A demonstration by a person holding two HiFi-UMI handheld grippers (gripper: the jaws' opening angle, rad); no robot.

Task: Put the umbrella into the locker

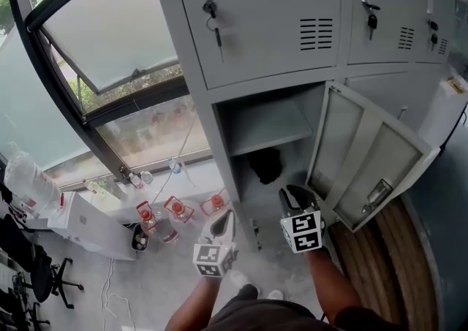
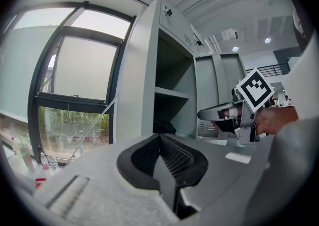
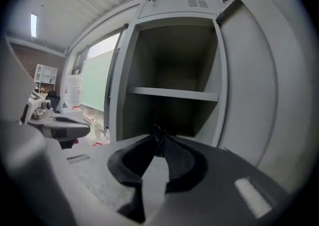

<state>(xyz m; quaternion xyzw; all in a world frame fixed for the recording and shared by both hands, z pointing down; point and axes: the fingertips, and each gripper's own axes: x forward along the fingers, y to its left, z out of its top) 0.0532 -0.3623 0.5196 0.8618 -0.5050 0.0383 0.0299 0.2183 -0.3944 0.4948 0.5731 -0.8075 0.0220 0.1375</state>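
Left tongs point(image 1: 225, 218), right tongs point(image 1: 291, 194) clenched, empty | umbrella point(image 1: 265, 165) inside locker point(image 1: 219, 139) — door point(image 1: 365, 154) wide open

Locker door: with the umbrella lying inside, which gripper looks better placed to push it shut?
Right, probably. The right gripper sits just beside the open locker door, which stands out on that side of the umbrella. The left gripper is farther off, toward the window.

Both forearms reach forward, side by side. The grey left claw point(image 1: 224, 218) and grey right claw point(image 1: 290, 193) have jaws together, empty.
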